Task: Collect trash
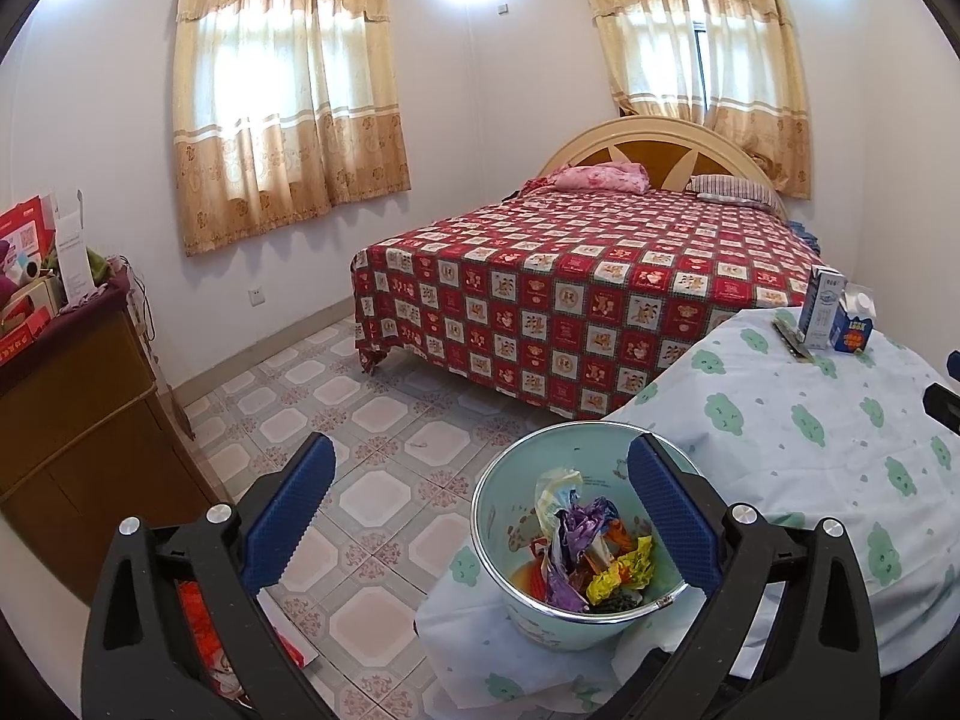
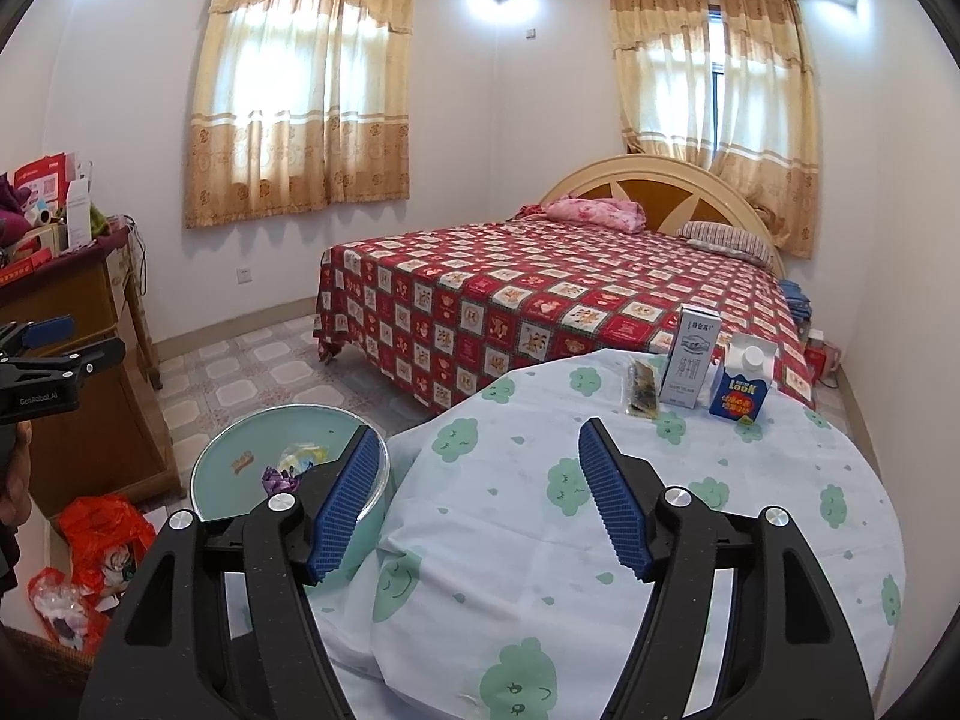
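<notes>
A pale green trash bin (image 1: 498,546) stands beside the round table, with crumpled wrappers (image 1: 585,552) inside. My left gripper (image 1: 480,516) is open and empty, above the bin's left side. The bin also shows in the right wrist view (image 2: 240,480). My right gripper (image 2: 483,504) is open and empty above the table's cloud-print cloth (image 2: 600,540). At the table's far edge stand a white milk carton (image 2: 690,360), a blue carton (image 2: 741,387) and a dark flat wrapper (image 2: 641,393). These also show in the left wrist view: white carton (image 1: 822,309), blue carton (image 1: 852,330), wrapper (image 1: 792,336).
A bed with a red patterned cover (image 2: 540,312) stands behind the table. A wooden cabinet (image 1: 78,420) piled with boxes stands at the left. Red plastic bags (image 2: 102,546) lie on the floor by it. The floor (image 1: 360,420) is tiled.
</notes>
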The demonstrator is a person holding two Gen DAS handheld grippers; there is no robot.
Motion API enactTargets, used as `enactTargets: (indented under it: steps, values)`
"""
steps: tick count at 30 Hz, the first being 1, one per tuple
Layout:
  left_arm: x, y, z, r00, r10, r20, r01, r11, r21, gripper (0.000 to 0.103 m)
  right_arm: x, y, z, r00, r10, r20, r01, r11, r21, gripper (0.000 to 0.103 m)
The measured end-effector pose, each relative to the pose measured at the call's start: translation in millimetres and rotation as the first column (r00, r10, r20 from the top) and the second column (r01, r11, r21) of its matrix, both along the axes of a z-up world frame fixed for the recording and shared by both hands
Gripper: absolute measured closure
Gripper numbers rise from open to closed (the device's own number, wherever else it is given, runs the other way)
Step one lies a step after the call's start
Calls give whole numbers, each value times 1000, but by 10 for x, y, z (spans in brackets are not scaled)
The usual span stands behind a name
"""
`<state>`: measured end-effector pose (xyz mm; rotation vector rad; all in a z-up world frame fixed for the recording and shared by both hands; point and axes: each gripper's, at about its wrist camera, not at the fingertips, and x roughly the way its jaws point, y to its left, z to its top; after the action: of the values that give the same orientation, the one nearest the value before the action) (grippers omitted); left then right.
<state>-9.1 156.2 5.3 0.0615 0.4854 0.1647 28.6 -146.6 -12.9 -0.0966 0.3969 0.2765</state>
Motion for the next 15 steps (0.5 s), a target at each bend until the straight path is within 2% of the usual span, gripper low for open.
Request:
enactTargets:
  steps: [15]
  values:
    - [-41,-23,-12,1000,-14,-2,14,1000,15,6,-51,31,35,1000,4,18,-5,1000,8,33]
